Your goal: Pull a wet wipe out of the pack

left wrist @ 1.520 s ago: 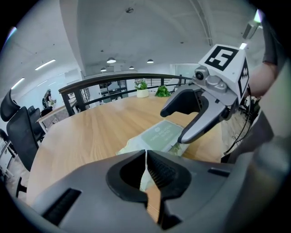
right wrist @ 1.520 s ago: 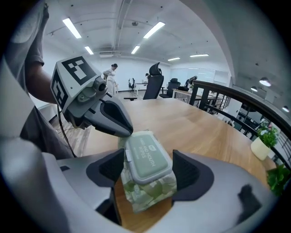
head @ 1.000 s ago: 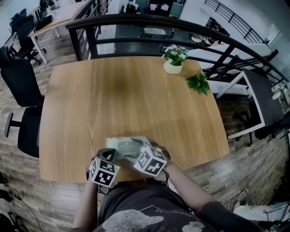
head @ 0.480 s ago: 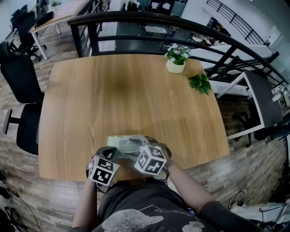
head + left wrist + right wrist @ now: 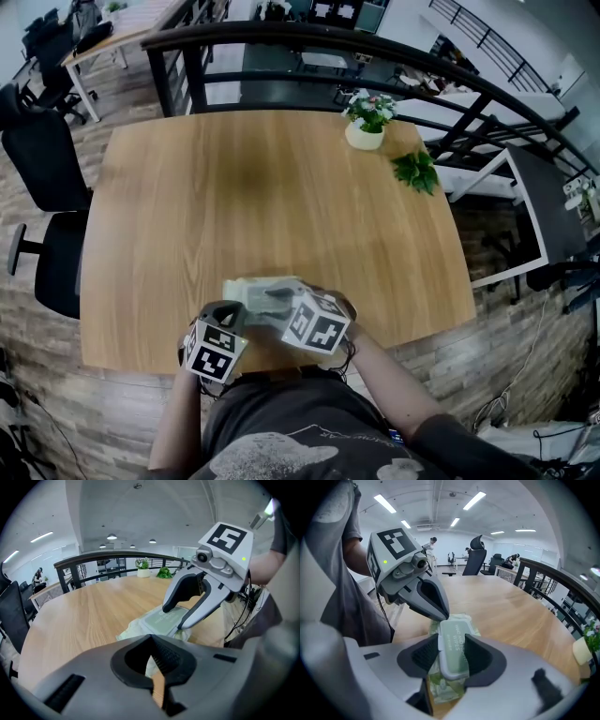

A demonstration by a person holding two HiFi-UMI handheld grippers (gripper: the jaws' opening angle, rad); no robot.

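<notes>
The grey left gripper (image 5: 153, 665) is held shut at the pale green wipe pack's (image 5: 251, 292) end, while the grey right gripper's (image 5: 452, 656) jaws, just closed further, are pressed on its lid (image 5: 453, 639).

- A pale wooden tabletop (image 5: 262, 187) with rounded corners stood on a wood-plank floor (image 5: 42, 394).
- A potted flower (image 5: 365, 120) and a green sprig (image 5: 412, 172) sat near its far right corner.
- A curved black railing (image 5: 309, 42) ran behind it.
- Black office chairs (image 5: 42, 169) stood at its left.
- Strip lights (image 5: 389, 503) lit the white ceiling.
</notes>
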